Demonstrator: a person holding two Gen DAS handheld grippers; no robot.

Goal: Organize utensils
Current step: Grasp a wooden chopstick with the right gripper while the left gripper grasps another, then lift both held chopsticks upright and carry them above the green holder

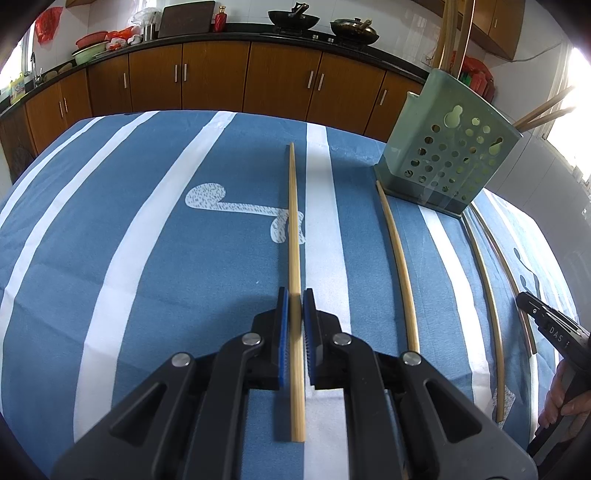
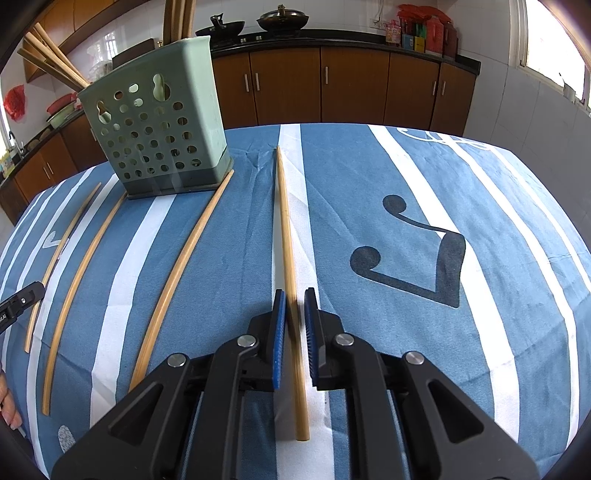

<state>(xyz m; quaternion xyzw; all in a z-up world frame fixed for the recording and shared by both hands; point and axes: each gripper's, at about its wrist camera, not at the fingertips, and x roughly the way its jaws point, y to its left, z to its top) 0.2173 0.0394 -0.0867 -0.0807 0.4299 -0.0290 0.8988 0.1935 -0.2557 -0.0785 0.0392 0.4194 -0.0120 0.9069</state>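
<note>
Left wrist view: left tool clamped narrow on one chopstick, stick running forward between the blue pads over the striped cloth. Green perforated holder upright at far right on the cloth-covered counter, several chopsticks standing in it, tops leaning out. Three more sticks flat on cloth beside the holder, nearest one ending just at its base. Right wrist view: right tool closed narrow on another chopstick. Holder at far left, loose sticks lying beside it.
</note>
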